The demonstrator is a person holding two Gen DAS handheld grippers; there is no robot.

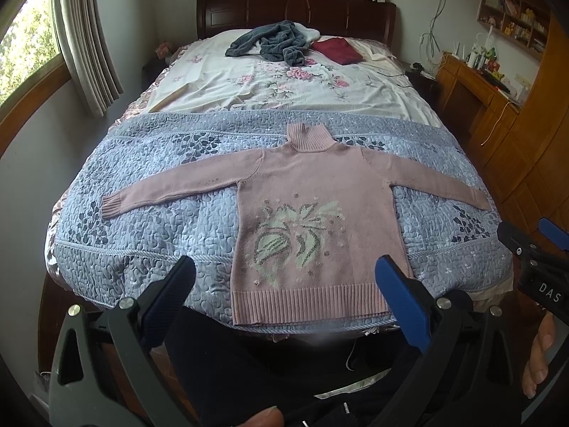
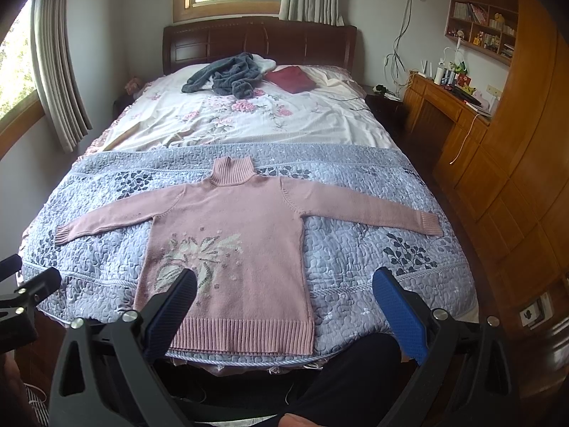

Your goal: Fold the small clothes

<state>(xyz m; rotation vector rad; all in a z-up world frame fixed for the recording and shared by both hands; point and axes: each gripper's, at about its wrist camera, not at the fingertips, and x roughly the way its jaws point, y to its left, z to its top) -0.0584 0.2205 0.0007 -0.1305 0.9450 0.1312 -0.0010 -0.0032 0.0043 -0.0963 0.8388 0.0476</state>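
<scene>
On quilted bedspread [image 1: 149,213] — ribbed pink sweater [image 1: 313,185]

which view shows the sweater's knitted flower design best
The left wrist view: the pink sweater lies flat and its flower design sits unobstructed between the open fingers. In the right wrist view, one finger covers part of the design.

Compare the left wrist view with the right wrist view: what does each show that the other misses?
Only the left wrist view shows the right gripper at its right edge. Only the right wrist view shows a wall socket low on the right. Both share the pink sweater spread flat, sleeves out, on the blue quilt, plus the grey garment and dark red cloth near the headboard.
</scene>
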